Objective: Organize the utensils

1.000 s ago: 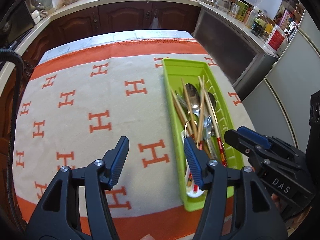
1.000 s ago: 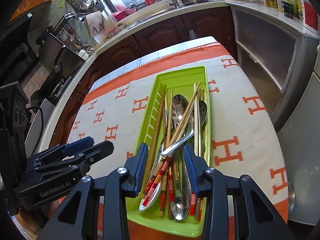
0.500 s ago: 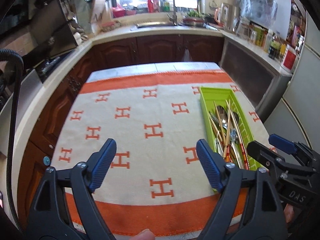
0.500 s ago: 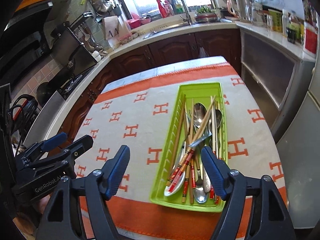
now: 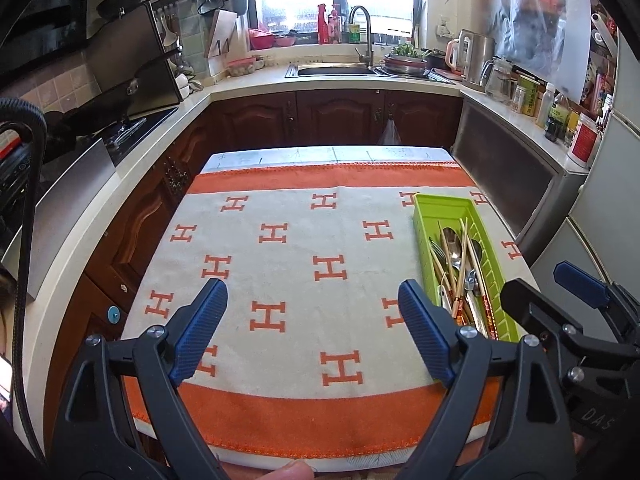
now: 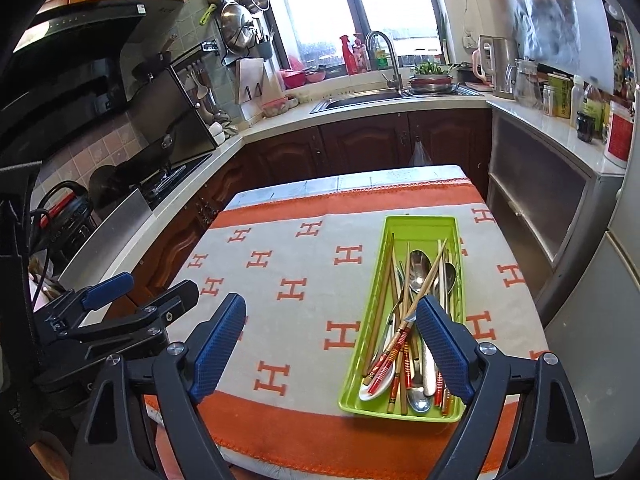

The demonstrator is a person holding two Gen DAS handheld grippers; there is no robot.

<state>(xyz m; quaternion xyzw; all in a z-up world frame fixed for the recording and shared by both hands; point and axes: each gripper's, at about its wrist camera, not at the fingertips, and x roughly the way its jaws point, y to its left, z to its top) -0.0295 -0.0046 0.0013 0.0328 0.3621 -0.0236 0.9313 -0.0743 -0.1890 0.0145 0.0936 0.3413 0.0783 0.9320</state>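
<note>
A lime green tray (image 6: 420, 224) lies on the right side of the table and holds wooden chopsticks (image 6: 382, 292), metal spoons (image 6: 418, 264) and red-patterned chopsticks (image 6: 386, 364), all piled together. It also shows in the left wrist view (image 5: 440, 204). My left gripper (image 5: 312, 316) is open and empty, high above the table's near edge, left of the tray. My right gripper (image 6: 330, 330) is open and empty, raised above the near end of the tray. Each gripper shows in the other's view, the right one (image 5: 560, 292) and the left one (image 6: 132, 292).
The table carries a white cloth with orange H marks and orange borders (image 5: 280, 272). Dark wood cabinets (image 5: 340, 116), a sink with a tap (image 5: 360, 40), a stove (image 6: 168, 176) on the left and a fridge (image 6: 600, 320) on the right surround the table.
Both grippers have pulled back and risen away from the tray, and both have opened wider. The right gripper's fingers, which stood narrow over the utensils, now stand far apart with nothing in them.
</note>
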